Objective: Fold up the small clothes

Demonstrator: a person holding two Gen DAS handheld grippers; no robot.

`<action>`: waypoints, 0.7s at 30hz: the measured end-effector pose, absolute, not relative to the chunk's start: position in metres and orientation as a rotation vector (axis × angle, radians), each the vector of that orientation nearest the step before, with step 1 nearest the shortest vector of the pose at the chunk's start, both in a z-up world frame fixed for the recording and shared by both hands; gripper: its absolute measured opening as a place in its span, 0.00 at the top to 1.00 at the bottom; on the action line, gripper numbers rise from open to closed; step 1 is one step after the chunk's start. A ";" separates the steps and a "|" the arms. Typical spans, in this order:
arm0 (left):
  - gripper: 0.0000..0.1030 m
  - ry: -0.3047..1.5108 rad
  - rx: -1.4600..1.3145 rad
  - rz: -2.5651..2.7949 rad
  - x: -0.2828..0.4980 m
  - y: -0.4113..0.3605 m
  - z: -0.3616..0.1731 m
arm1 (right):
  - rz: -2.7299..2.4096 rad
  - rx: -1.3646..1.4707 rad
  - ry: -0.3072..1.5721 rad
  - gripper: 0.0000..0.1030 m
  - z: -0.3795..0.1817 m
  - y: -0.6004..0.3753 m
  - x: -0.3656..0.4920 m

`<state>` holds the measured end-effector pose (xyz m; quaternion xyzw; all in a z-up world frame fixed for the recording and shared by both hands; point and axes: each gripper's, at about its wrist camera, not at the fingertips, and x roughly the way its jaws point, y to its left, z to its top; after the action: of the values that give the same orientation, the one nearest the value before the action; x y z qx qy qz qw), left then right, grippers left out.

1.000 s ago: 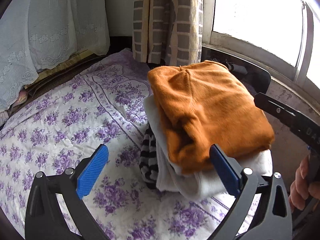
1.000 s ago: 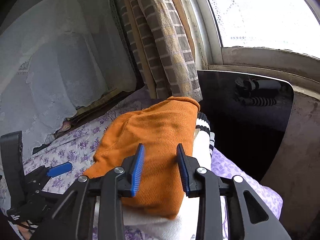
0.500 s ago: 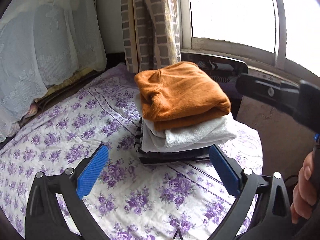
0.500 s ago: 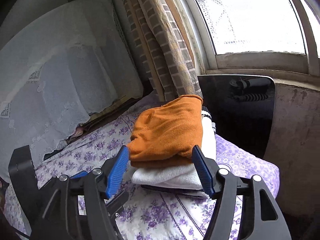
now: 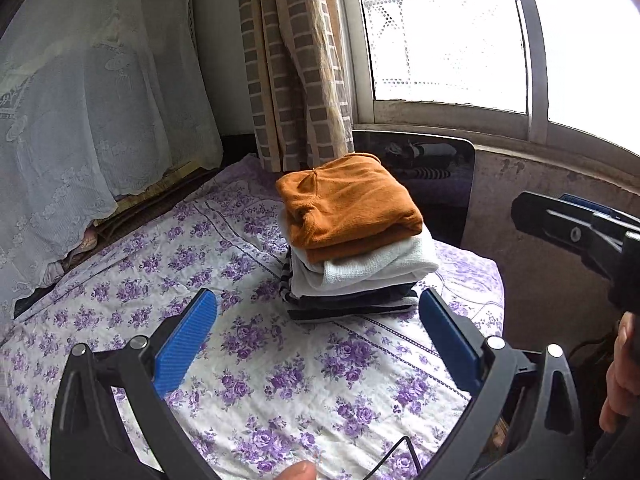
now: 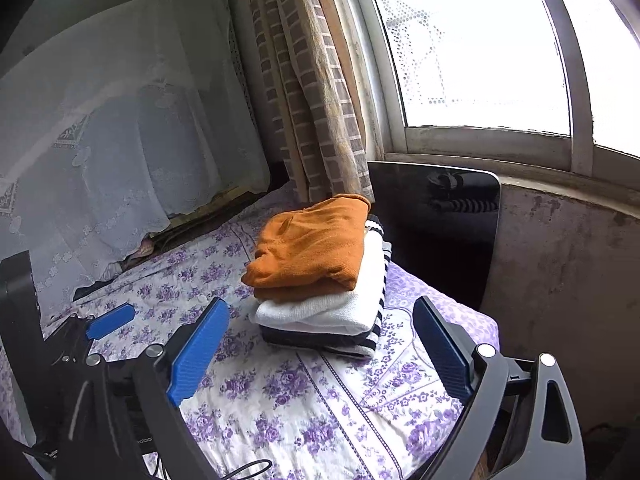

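- Left wrist view: the bed (image 5: 120,292) with its purple-flowered sheet fills the frame.
- One stack of three folded garments sits near its far corner: striped garment (image 5: 352,306) at the bottom, white garment (image 5: 372,266) in the middle, orange garment (image 5: 348,200) on top.
- Left gripper (image 5: 316,340) hovers short of the stack, fingers spread wide and holding nothing.
- Right gripper (image 6: 320,354) hovers likewise, fingers released and clear of the cloth.

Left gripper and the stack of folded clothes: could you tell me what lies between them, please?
Only bare floral bedsheet lies between the open left gripper and the stack of folded clothes; the left wrist view shows this.
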<state>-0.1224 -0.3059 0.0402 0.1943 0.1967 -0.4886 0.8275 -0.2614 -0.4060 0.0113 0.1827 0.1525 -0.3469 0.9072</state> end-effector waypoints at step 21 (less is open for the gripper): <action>0.05 0.440 0.371 -1.012 -0.109 -0.287 0.046 | -0.641 0.360 0.301 0.04 0.025 -0.385 -0.248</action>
<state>-0.1088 -0.2870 0.0457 0.1753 0.2076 -0.4779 0.8353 -0.2478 -0.3847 0.0253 0.1755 0.1468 -0.3123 0.9220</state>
